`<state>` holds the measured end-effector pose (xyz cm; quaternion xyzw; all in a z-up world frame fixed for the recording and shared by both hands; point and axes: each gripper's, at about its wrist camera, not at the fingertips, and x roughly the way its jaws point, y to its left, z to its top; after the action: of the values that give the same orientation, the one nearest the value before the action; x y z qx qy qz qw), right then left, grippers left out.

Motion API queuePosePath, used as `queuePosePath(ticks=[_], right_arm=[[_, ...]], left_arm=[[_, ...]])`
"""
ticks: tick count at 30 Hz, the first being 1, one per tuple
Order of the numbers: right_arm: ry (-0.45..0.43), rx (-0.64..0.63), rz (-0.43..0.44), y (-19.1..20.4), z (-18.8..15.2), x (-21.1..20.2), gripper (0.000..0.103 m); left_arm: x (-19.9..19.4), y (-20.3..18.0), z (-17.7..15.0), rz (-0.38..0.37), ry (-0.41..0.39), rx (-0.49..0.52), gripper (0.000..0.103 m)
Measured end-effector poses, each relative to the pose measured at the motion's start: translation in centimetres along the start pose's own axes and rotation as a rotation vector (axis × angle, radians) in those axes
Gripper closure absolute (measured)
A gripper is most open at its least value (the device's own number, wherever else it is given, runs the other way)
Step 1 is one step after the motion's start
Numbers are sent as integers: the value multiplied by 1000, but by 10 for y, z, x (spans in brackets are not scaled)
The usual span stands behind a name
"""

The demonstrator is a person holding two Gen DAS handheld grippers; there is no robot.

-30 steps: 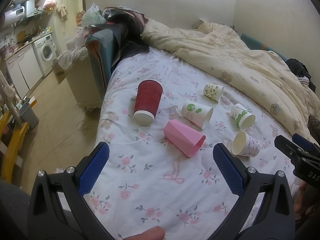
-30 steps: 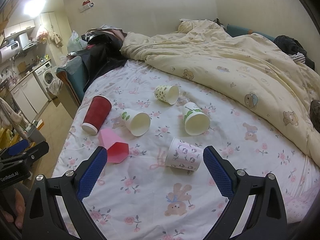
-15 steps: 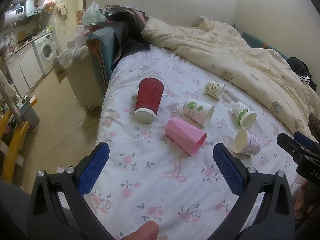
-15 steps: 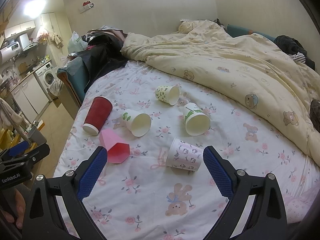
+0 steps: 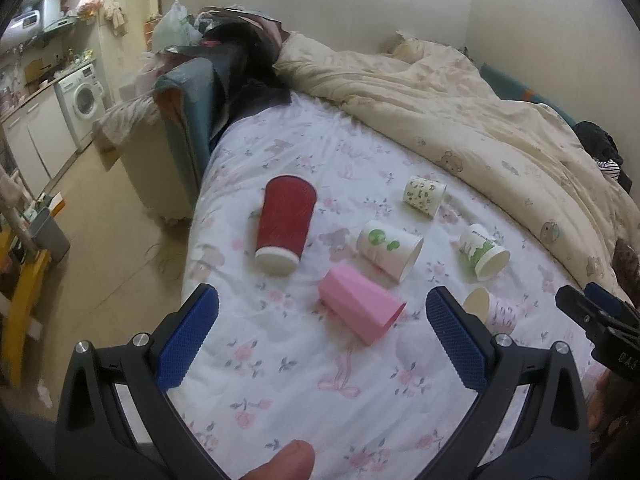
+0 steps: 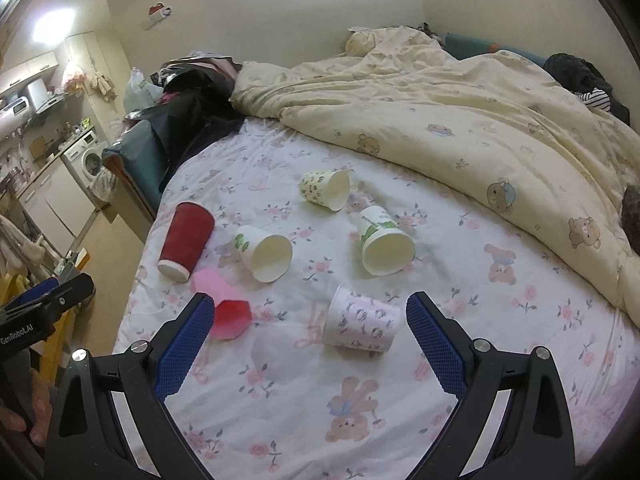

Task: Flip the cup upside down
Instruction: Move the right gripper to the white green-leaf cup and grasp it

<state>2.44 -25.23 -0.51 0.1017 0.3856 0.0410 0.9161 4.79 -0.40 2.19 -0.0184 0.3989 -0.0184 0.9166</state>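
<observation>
A red cup (image 5: 286,222), a pink cup (image 5: 360,308) and white patterned cups (image 6: 362,322) lie on a white pink-flowered sheet (image 6: 280,400) beside a cream bear-print duvet (image 6: 460,120).

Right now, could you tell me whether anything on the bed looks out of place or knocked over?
Yes: all six cups lie tipped on their sides on the sheet, none upright or inverted: the red cup, pink cup, and four paper cups, e.g. the nearest one. No spill shows. Both tools hover open.

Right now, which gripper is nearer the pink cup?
Left. The left gripper hovers open right before the pink cup; the right gripper frames the patterned cup, pink cup off its left finger.
</observation>
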Motion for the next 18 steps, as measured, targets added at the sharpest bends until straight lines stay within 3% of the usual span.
queuePosePath(ticks=[12, 18], right_arm=[[48, -17, -53, -30, 48, 50, 4], [137, 22, -55, -53, 66, 89, 4]], left_arm=[[63, -22, 40, 2, 70, 24, 1], [99, -30, 56, -10, 125, 40, 1]])
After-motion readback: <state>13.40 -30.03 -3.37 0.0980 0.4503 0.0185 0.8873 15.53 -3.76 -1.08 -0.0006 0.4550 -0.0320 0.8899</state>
